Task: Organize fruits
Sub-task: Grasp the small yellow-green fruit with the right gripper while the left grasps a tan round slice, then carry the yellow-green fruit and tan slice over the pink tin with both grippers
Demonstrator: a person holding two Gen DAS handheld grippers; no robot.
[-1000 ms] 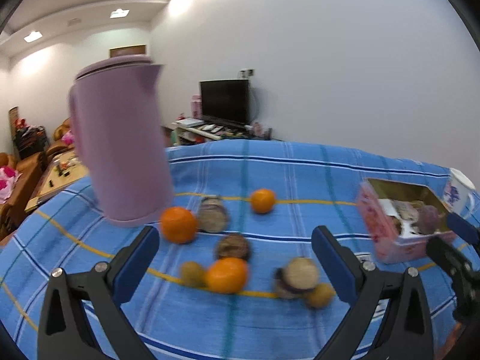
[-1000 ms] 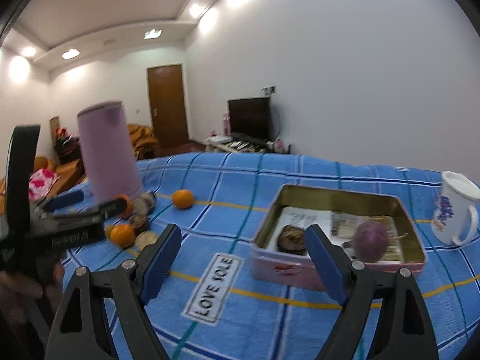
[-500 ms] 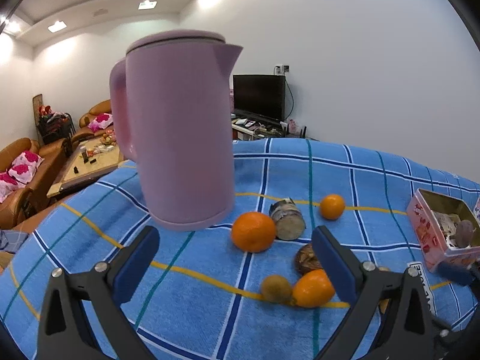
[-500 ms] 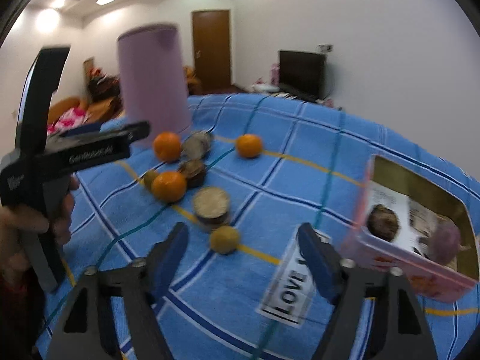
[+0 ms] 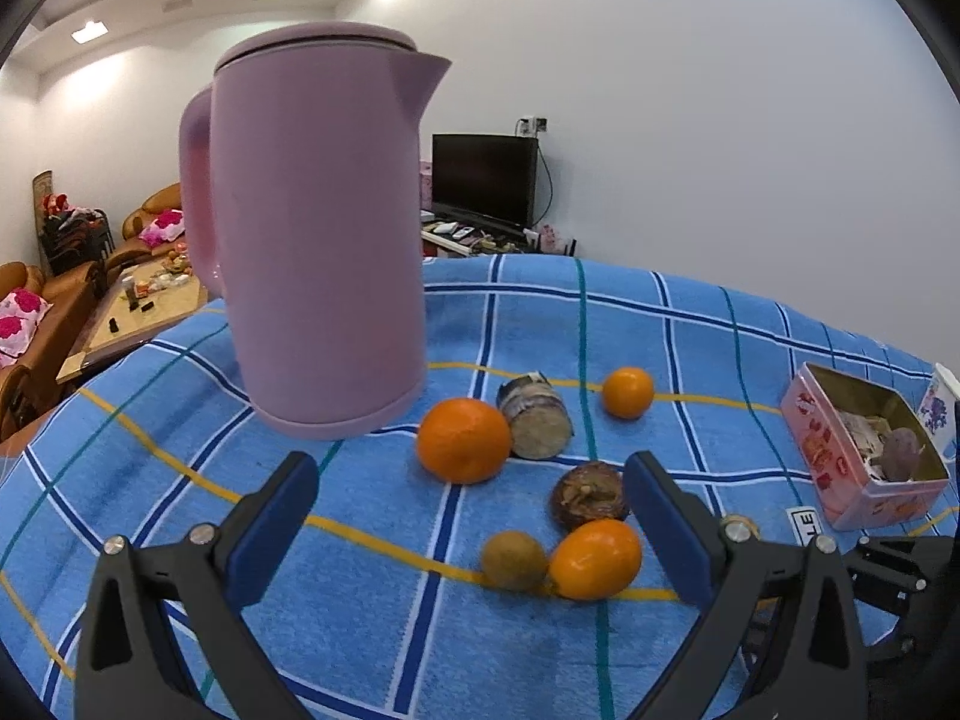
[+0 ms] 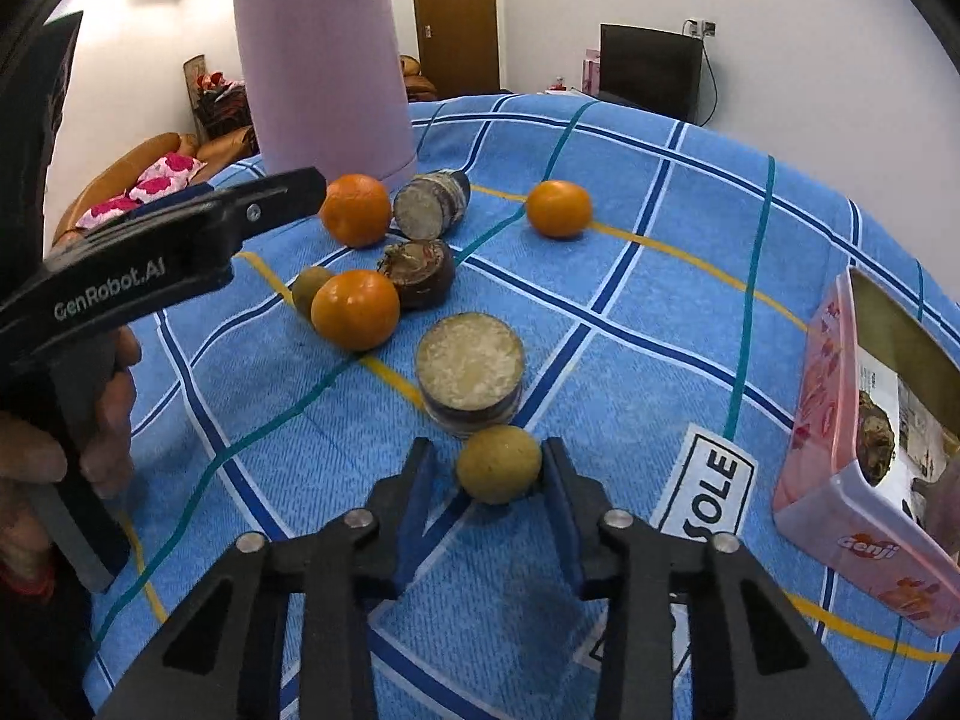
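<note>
Fruits lie loose on the blue checked tablecloth (image 6: 630,312). My right gripper (image 6: 486,468) is half closed around a small yellow-brown fruit (image 6: 498,463); its right finger touches the fruit and its left finger stands a little apart. Behind the fruit stands a cut brown round (image 6: 470,369). Further back are three oranges (image 6: 355,309) (image 6: 355,210) (image 6: 558,208), a kiwi (image 6: 309,289) and a dark brown fruit (image 6: 422,272). My left gripper (image 5: 468,522) is open and empty, low over the cloth before the oranges (image 5: 463,440).
A tall pink kettle (image 5: 318,240) stands at the back left, close to the fruits. A pink tin box (image 6: 870,450) with fruit inside sits at the right. A white mug (image 5: 942,405) stands beyond the box. The left gripper's body (image 6: 150,264) shows at the left of the right wrist view.
My right gripper has swung left from the tin, dropped toward the cloth and narrowed around the small yellow-brown fruit. My left gripper has moved left and closer to the kettle.
</note>
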